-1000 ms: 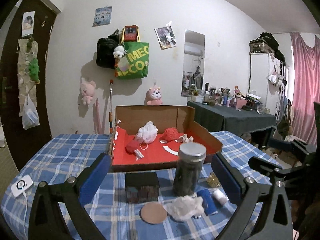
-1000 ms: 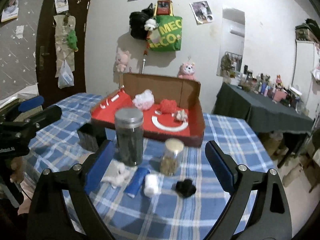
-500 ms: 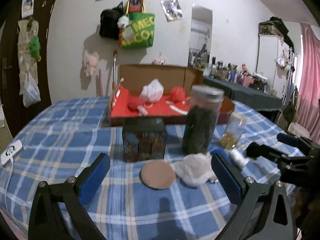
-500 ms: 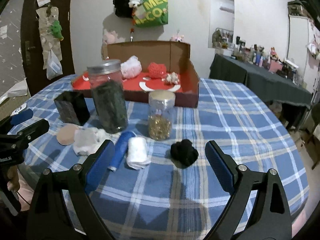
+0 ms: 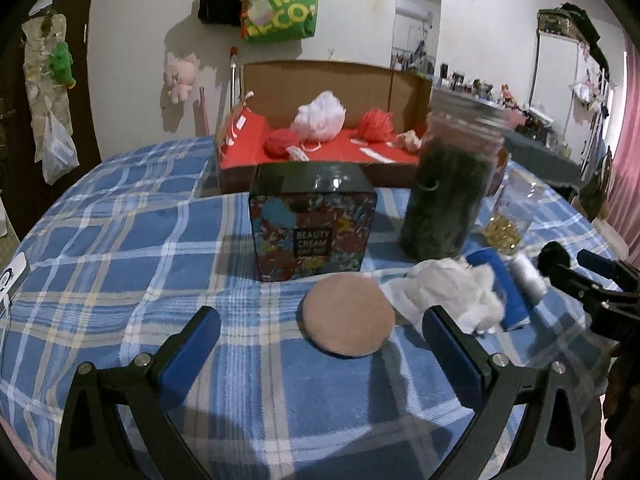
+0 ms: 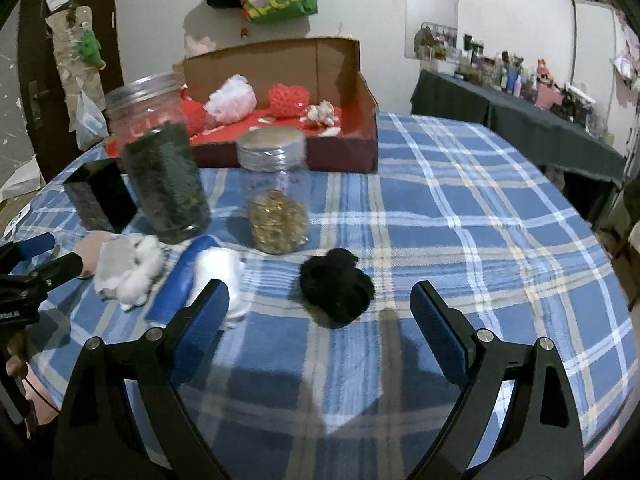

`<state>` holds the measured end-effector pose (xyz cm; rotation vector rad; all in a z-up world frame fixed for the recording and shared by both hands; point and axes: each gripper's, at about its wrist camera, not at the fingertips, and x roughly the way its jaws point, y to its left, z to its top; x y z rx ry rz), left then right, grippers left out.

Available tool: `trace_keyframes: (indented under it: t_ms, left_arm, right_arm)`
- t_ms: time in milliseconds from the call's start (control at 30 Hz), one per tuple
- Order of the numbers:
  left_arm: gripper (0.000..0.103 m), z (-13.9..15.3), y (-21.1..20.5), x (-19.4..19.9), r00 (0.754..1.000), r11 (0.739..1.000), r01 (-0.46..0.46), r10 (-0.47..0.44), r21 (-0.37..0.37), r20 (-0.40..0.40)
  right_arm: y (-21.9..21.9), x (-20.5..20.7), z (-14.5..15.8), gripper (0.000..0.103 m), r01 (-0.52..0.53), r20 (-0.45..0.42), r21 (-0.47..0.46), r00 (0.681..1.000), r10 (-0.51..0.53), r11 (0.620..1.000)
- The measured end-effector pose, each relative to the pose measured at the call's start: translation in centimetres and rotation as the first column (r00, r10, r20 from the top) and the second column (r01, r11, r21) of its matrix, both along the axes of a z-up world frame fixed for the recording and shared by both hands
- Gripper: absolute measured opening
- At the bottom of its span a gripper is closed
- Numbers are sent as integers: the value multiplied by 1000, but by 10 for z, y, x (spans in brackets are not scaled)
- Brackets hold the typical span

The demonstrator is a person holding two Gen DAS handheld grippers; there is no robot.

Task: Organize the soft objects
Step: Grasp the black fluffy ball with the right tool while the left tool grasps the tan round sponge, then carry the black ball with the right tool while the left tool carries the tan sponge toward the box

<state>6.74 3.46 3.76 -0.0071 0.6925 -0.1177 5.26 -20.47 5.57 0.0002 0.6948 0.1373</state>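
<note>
On the blue plaid tablecloth a round beige puff point(image 5: 347, 314) lies just ahead of my open left gripper point(image 5: 321, 316), framed by its blue pads and untouched. Right of it sit a white cotton wad point(image 5: 448, 292), a blue roll point(image 5: 502, 292) and a white roll point(image 5: 528, 276). A black fluffy bundle point(image 6: 336, 284) lies in front of my open right gripper point(image 6: 319, 290), between the lines of its fingers. The cardboard box point(image 5: 320, 76) with red lining at the back holds a white mesh pouf point(image 5: 320, 116) and red yarn balls point(image 5: 376, 120).
A tall jar of dark stuff point(image 5: 448, 192), a small jar of gold bits point(image 6: 278, 196) and a patterned cream box point(image 5: 312, 224) stand between the soft things and the cardboard box. A white device point(image 5: 12, 280) lies at the table's left edge. A dark side table point(image 6: 520, 116) stands at right.
Both grippers have sunk toward the table and tipped downward. The puff and the black bundle now sit much nearer, framed by the open fingers. Nothing on the table has moved.
</note>
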Motion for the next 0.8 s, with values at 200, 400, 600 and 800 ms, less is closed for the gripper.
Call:
trace_keyframes:
  t_ms: [200, 400, 600, 800]
  left_arm:
    - [77, -6, 0, 18, 996, 999, 34, -34, -3, -80]
    - [42, -7, -3, 16, 989, 991, 127, -130, -46, -75]
    - [28, 2, -2, 5, 990, 990, 130, -133, -59, -39]
    - [25, 25, 1, -2, 991, 989, 131, -130, -67, 19]
  right_arm:
    - [-7, 12, -4, 74, 0, -34, 30, 999, 1, 1000]
    - [-5, 14, -8, 31, -32, -40, 44, 999, 33, 999]
    - [2, 1, 9, 29, -80, 32, 69, 996, 78, 994]
    - [14, -6, 19, 29, -134, 51, 95, 990, 129, 986]
